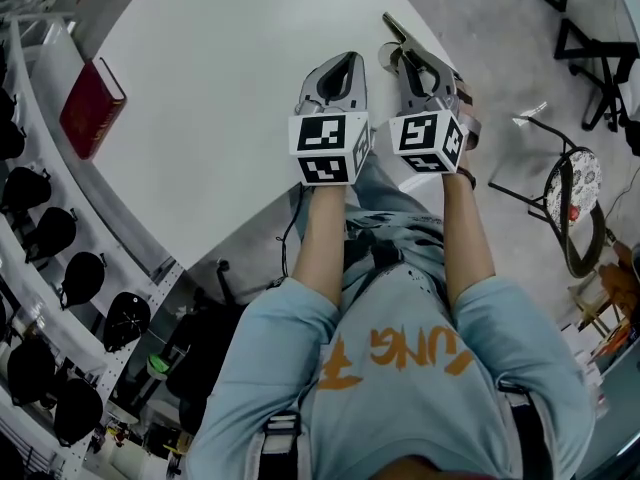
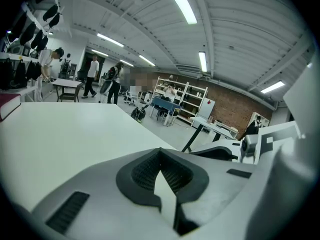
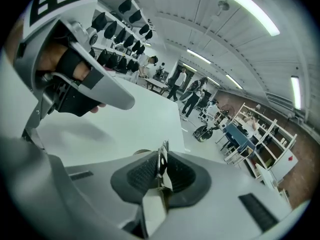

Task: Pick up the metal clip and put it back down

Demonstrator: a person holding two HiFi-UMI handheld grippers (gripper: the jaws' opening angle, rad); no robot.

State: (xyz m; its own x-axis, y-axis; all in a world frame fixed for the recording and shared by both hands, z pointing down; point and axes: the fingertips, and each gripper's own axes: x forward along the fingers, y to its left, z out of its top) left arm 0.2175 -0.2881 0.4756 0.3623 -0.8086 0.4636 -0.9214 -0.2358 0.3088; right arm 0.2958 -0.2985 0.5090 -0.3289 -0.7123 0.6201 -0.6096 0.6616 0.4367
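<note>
One white table point(image 1: 230, 118); right tool point(image 3: 159, 171) grips metal clip point(image 3: 163, 151).

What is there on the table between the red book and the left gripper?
Nothing; the head view shows only bare table between red book and left gripper.

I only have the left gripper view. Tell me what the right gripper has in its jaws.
Observer: The right gripper is shut on the metal clip, which stands thin and on edge between the pads.
Operator: Report where the clip is over the table.
Observer: In the head view it sticks out past the jaws, pointing away from the person, near the right edge of the white table. I cannot tell whether it touches the surface.
Operator: Give me the left gripper's place beside it.
Observer: In the head view the left gripper is just left of the right one, apart from it and pointing the same way.
</note>
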